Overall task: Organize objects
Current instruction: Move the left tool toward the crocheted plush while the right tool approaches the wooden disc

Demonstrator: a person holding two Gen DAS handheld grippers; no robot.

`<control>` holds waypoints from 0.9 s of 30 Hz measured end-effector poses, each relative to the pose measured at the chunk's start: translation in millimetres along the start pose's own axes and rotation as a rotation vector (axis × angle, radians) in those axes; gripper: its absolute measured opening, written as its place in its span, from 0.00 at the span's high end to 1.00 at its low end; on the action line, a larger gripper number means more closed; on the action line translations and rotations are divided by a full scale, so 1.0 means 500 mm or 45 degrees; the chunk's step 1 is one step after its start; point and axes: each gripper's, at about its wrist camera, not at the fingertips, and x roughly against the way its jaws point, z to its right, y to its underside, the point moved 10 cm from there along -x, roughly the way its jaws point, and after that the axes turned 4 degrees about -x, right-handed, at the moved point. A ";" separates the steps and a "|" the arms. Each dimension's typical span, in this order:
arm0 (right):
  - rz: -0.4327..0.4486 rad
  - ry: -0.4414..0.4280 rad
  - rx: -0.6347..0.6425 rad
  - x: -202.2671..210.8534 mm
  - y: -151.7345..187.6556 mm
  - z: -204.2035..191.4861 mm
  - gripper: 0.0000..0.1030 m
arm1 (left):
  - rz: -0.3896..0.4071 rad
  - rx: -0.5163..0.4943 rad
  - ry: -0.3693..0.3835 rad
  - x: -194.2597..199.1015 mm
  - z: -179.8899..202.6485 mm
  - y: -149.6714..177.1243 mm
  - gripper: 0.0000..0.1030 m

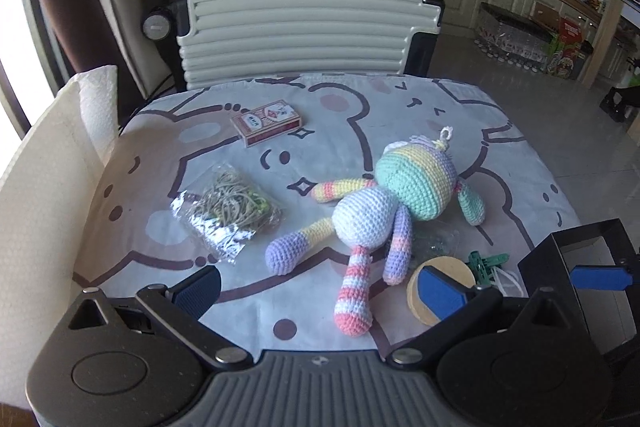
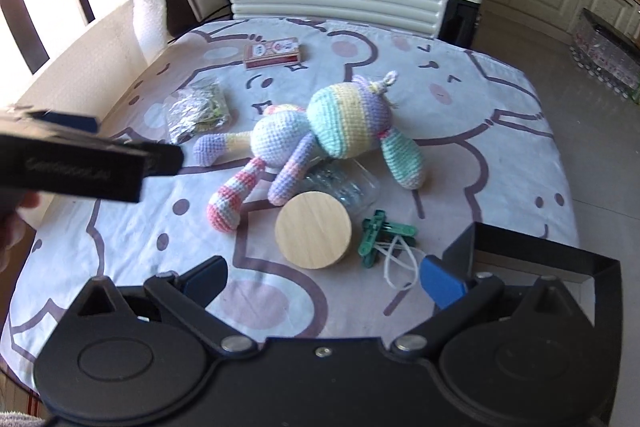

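Note:
A pastel crocheted doll (image 1: 372,211) (image 2: 320,131) lies mid-table. A clear jar with a wooden lid (image 2: 314,231) lies on its side by the doll's legs; the lid also shows in the left wrist view (image 1: 460,265). Green clothespins with white string (image 2: 384,231) (image 1: 486,263) lie right of the lid. A bag of rubber bands (image 1: 228,211) (image 2: 198,109) and a red card box (image 1: 266,121) (image 2: 272,51) lie further left and back. My left gripper (image 1: 320,293) is open and empty above the near edge. My right gripper (image 2: 324,283) is open and empty near the lid.
A black open box (image 2: 532,255) (image 1: 580,259) stands at the near right corner. A paper towel roll (image 1: 48,187) (image 2: 104,39) stands on the left. A cream suitcase (image 1: 296,27) stands behind the table with its bear-print cloth (image 2: 480,99).

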 end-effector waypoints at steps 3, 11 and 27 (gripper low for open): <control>0.030 -0.006 0.024 -0.011 -0.009 -0.005 0.00 | 0.032 -0.056 0.062 -0.024 0.014 -0.022 0.00; 0.071 -0.041 -0.015 -0.069 -0.013 0.011 0.00 | 0.077 -0.271 0.233 -0.077 0.050 -0.063 0.05; 0.052 -0.129 -0.123 -0.139 -0.013 0.028 0.09 | -0.076 -0.352 0.384 -0.226 0.098 -0.077 0.27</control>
